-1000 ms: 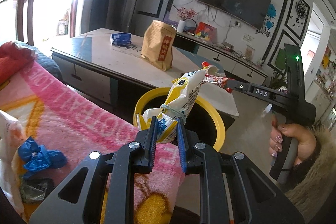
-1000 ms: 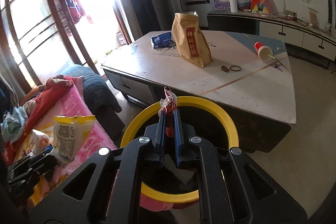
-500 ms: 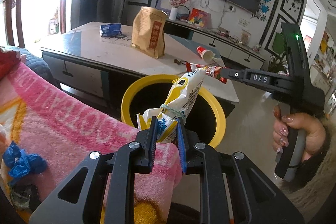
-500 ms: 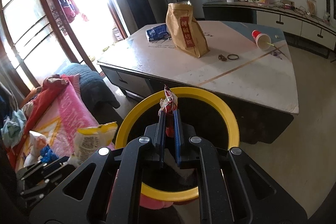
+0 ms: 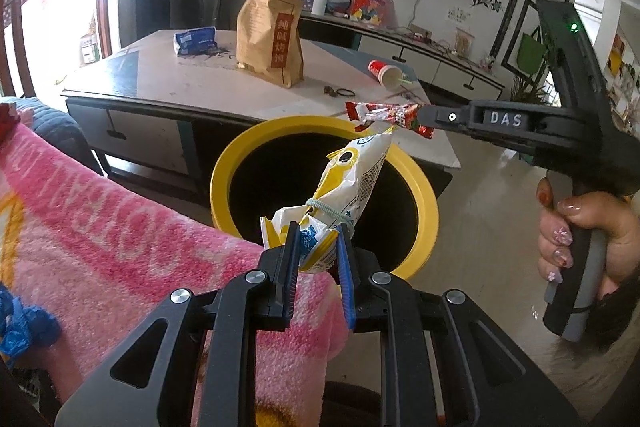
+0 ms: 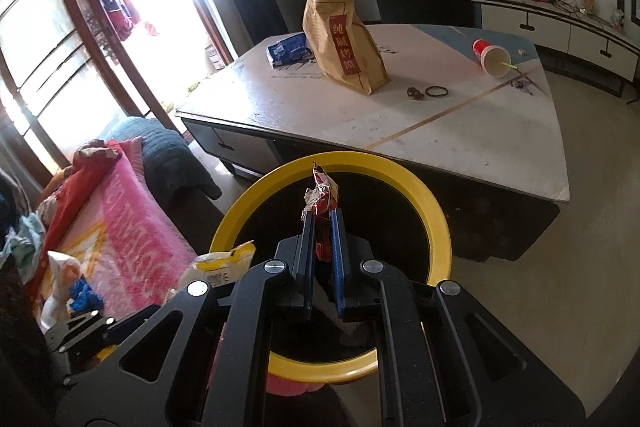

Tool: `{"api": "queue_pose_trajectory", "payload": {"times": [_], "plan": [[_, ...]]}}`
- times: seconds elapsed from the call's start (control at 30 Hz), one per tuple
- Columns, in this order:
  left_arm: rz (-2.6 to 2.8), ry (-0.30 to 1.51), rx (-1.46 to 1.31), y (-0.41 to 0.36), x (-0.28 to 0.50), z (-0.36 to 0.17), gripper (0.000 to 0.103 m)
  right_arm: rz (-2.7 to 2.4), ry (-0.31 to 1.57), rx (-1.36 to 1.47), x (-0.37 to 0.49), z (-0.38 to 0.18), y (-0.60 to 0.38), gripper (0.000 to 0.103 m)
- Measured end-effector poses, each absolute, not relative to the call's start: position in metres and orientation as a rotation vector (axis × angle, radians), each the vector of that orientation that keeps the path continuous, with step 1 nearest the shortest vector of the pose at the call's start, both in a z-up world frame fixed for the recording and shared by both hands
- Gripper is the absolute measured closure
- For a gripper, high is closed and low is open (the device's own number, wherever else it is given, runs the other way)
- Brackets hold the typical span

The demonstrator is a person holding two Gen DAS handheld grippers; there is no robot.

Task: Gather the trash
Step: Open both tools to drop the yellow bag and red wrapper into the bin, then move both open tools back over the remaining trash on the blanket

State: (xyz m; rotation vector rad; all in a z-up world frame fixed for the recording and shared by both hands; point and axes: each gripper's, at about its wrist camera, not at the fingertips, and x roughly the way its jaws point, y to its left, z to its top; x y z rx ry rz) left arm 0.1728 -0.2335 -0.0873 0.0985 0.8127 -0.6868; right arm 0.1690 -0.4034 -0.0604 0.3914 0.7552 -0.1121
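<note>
Two wrappers hang over the bin (image 5: 425,187): my left gripper (image 5: 318,247) pinches the yellow bag (image 5: 352,179) by its crumpled end, my right gripper (image 6: 322,235) nips the red wrapper (image 6: 320,193). Both look light, limp and slippery, so edges give the surest hold.

"DAS" in white on right tool (image 5: 505,118); red label with Chinese characters on brown bag (image 5: 269,35).

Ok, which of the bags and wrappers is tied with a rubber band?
The yellow-and-white snack bag in the left gripper; a green band cinches it just above the jaws.
</note>
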Motion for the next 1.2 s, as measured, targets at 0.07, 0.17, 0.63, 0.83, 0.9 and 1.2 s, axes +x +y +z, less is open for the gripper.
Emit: {"api": "queue_pose_trajectory", "payload": {"times": [0.07,0.17,0.63,0.83,0.9,1.2], "plan": [[-0.685,0.822,0.103,-0.236,0.177,-0.091,0.086,-0.115,0.762,0.393,0.170,-0.063,-0.404,0.099],[-0.685,0.830,0.107,-0.241,0.182,-0.094,0.086,-0.118,0.768,0.397,0.171,-0.064,-0.404,0.099],[-0.663,0.808,0.027,-0.240,0.206,-0.088,0.029,-0.159,0.755,0.415,0.168,-0.068,-0.408,0.065],[-0.623,0.760,-0.019,-0.221,0.199,-0.074,0.009,-0.160,0.742,0.377,0.166,-0.062,-0.398,0.053],[-0.604,0.744,-0.030,-0.215,0.195,-0.069,0.008,-0.156,0.734,0.365,0.166,-0.060,-0.394,0.051],[-0.535,0.702,-0.076,-0.186,0.184,-0.053,0.007,-0.102,0.715,0.310,0.164,-0.050,-0.368,0.037]]}}
